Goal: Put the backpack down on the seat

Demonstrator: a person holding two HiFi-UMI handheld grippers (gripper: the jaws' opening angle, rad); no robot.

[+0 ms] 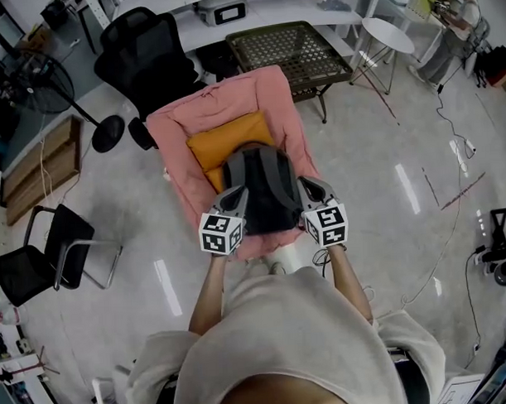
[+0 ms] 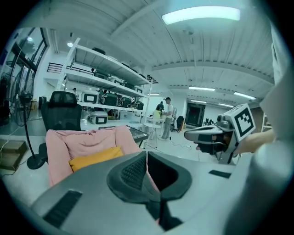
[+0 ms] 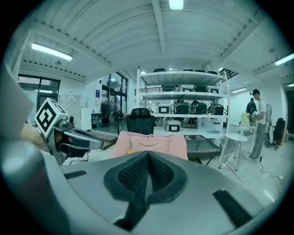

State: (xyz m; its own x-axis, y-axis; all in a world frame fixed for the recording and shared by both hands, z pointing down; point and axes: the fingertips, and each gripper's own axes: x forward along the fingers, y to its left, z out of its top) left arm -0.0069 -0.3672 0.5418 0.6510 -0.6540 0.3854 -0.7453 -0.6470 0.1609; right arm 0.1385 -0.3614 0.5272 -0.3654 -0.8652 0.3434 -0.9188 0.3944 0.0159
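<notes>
A grey and black backpack (image 1: 265, 184) lies on the pink padded seat (image 1: 233, 107), its top against a yellow cushion (image 1: 226, 140). My left gripper (image 1: 237, 193) is at the backpack's left side and my right gripper (image 1: 305, 185) at its right side, both close beside it. In the left gripper view the jaws (image 2: 147, 158) are shut with nothing between them; the seat (image 2: 87, 142) and cushion (image 2: 94, 158) show beyond. The right gripper's jaws (image 3: 148, 158) are likewise shut and empty, aimed at the seat (image 3: 151, 142). Neither gripper view shows the backpack.
A black office chair (image 1: 144, 56) stands behind the seat, a mesh-topped metal table (image 1: 289, 51) to its right, then a round white side table (image 1: 388, 35). A small black chair (image 1: 39, 258) is at the left. Cables (image 1: 451, 190) cross the floor at right. A person (image 1: 458, 16) sits far right.
</notes>
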